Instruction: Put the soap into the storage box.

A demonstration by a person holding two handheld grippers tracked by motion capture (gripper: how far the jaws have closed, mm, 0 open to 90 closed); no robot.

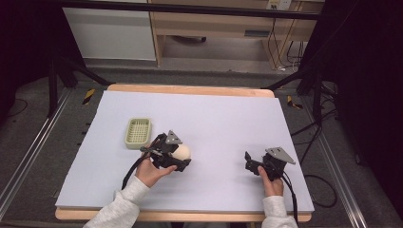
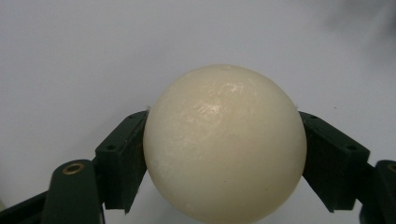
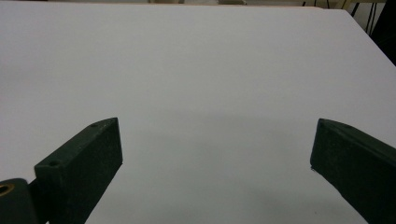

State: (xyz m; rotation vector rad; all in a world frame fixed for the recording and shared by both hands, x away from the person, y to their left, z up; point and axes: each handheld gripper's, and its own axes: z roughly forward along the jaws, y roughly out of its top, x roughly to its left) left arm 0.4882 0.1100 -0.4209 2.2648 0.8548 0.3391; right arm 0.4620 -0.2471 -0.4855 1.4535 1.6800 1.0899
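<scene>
The cream ball [image 2: 224, 143] sits clamped between the left gripper [image 1: 177, 156] jaws, seemingly just off the table [image 1: 228, 118]. The right gripper [image 3: 217, 161] rests low, jaws wide apart and empty.

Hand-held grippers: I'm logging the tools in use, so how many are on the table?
2: the left hand-held gripper, closed on the cream ball beside the green basket; the right hand-held gripper, open toward the table's right.

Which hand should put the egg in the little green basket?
Left. The left gripper already clamps the egg, close beside the basket. The right gripper is open and farther away.
</scene>
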